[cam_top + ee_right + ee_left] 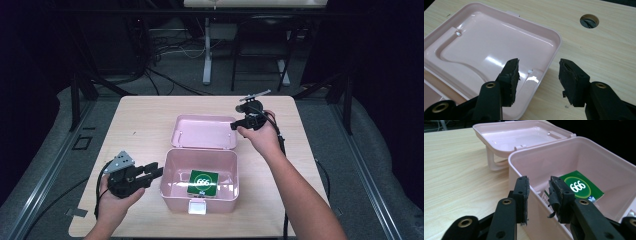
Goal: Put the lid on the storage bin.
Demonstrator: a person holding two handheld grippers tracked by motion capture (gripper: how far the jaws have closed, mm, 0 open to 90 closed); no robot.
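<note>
The left claw (156,172), at lower left of the high view, gapes empty beside the pink box (172,192) at centre. The right claw (234,125), also agape and empty, hovers by the box's open lid (192,131). Inside lies a green packet (203,182) marked "666". Both rest on the counter (140,120).
</note>
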